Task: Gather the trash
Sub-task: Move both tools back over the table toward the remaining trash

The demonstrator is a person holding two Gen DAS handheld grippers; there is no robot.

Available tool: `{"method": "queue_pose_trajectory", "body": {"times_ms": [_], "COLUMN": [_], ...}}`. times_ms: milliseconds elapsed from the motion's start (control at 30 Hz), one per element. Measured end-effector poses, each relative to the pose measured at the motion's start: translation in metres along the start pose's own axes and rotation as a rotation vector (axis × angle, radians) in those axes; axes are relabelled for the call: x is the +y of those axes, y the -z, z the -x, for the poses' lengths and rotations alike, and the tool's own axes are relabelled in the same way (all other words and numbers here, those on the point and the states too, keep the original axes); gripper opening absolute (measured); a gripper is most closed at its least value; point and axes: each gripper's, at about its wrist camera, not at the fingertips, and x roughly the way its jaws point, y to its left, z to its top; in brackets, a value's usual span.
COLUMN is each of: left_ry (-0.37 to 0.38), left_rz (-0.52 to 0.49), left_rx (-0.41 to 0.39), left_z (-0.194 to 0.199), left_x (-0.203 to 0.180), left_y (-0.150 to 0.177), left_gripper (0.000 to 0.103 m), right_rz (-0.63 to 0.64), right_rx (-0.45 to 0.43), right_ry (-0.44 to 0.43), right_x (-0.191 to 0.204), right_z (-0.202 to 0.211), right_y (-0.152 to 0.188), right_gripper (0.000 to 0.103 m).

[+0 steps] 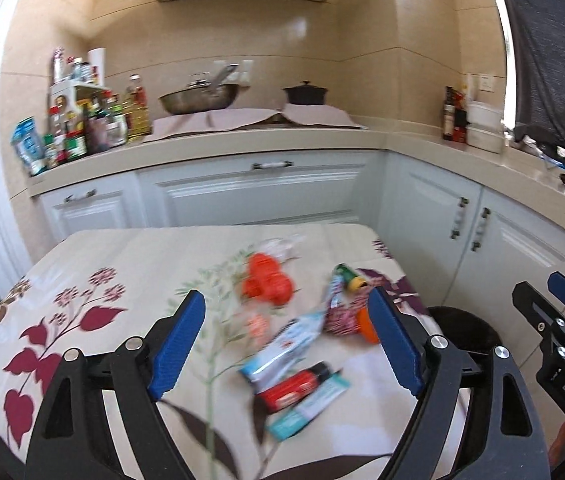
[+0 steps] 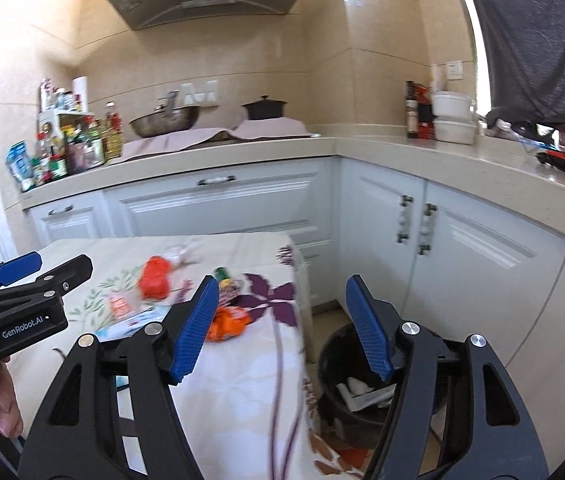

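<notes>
Already some paper lies in the bin (image 2: pixel 356 396); several wrappers (image 1: pixel 282 344) remain on the table (image 1: pixel 122 252), and both the left gripper (image 1: pixel 286 336) and right gripper (image 2: pixel 282 324) are apart and empty.

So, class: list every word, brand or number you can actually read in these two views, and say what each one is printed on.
"GenRobot.AI": white print on the black body of the left gripper, right wrist view.
"DAS", with a mark before it that may be a "1": on the black body of the right gripper, left wrist view.
Wrappers on the table and bottle labels on the counter: too blurred to read.
</notes>
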Motion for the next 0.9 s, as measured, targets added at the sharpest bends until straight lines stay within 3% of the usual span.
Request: {"method": "queue_pose_trajectory", "body": {"times_ms": [500,900], "left_ry": [-0.076,-0.057], "left_rz": [0.046,0.016], "left_rx": [0.043,0.083], "left_z": [0.001,-0.015], "left_x": [0.06,0.062], "left_y": [0.029,0.048], "left_gripper": [0.081,0.081], "right_rz": [0.053,0.066], "right_rx": [0.018,0.072], "right_ry": [-0.053,-0.073], "right_x": [0.04,0.053], "right_z": [0.001,-0.017], "right_y": [0.009,0.023], "right_gripper": [0.064,0.064]}}
